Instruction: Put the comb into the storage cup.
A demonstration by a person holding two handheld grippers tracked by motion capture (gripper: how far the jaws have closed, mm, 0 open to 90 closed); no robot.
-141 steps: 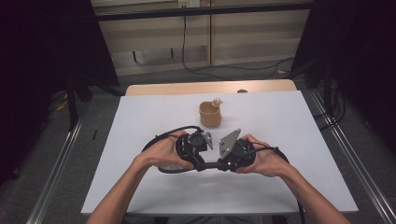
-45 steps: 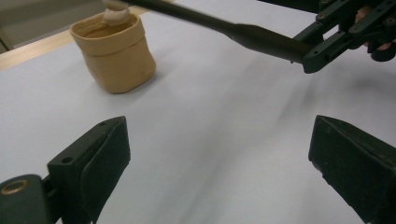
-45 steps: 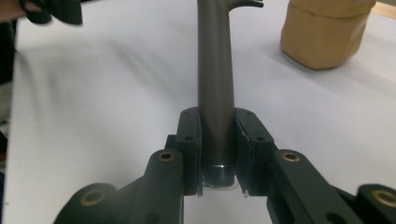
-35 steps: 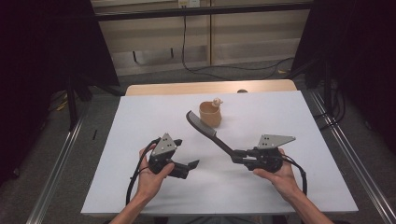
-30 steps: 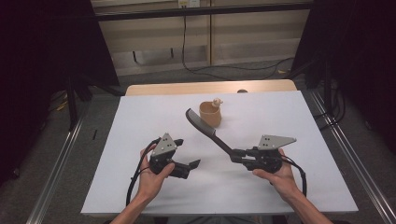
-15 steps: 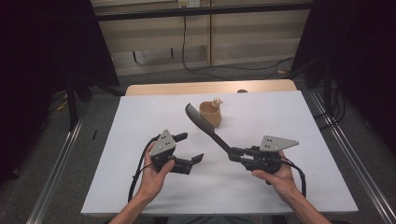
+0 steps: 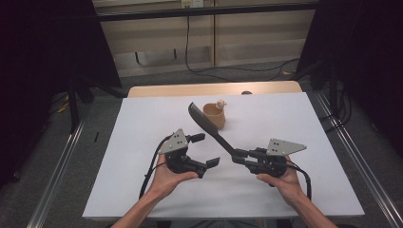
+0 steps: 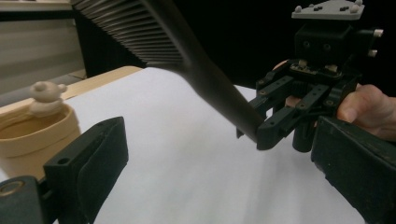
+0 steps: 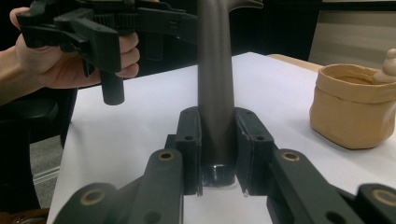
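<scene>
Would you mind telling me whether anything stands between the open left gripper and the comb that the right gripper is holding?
Nothing visible does. The left gripper is open and faces the comb across bare white table. The right gripper grips the comb's handle end, and the tan cup sits behind the comb, off that path.

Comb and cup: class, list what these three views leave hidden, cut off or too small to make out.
- Comb head: in the left gripper view the top edge cuts it off; in the right gripper view too.
- Cup contents: in the high view too small to tell; in the left gripper view its rim hides the inside.
- Comb handle end: hidden between the right gripper fingers.
- Left gripper: in the right gripper view the top edge crops it.
</scene>
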